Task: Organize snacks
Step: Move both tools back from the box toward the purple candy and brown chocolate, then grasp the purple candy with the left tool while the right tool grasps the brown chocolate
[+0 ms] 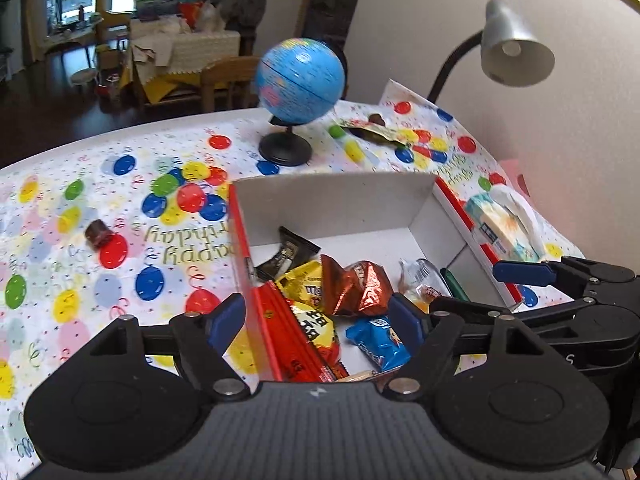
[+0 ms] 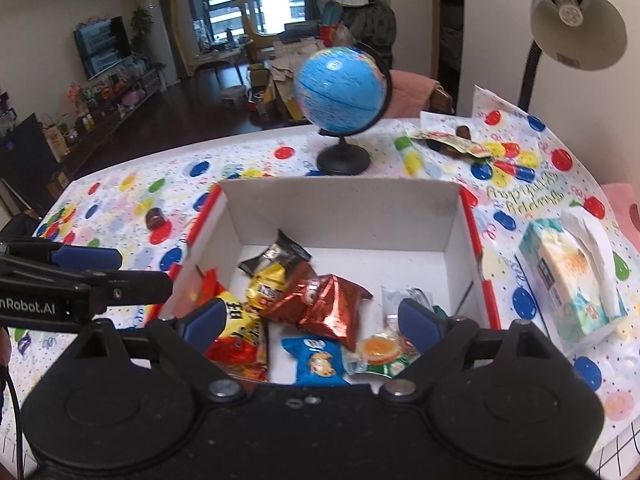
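A white box with red edges point(image 1: 340, 204) point(image 2: 340, 212) stands on the balloon-print tablecloth and holds several snack packets: a copper-red foil bag point(image 1: 360, 290) point(image 2: 324, 304), a yellow packet point(image 1: 306, 284) point(image 2: 268, 286), a blue packet point(image 1: 378, 342) point(image 2: 316, 362), a black packet point(image 1: 288, 256) point(image 2: 276, 254). A small brown candy point(image 1: 98, 233) point(image 2: 154, 217) lies on the cloth left of the box. More wrappers point(image 1: 376, 130) point(image 2: 452, 142) lie behind it near the globe. My left gripper point(image 1: 320, 320) is open and empty over the box's left wall. My right gripper point(image 2: 312, 320) is open and empty over the box's near side.
A blue globe on a black stand point(image 1: 298, 80) point(image 2: 342, 96) stands behind the box. A grey desk lamp point(image 1: 512, 46) point(image 2: 576, 20) stands at the back right. A tissue pack point(image 1: 506, 224) point(image 2: 572, 276) lies right of the box. The right gripper also shows in the left wrist view point(image 1: 560, 276).
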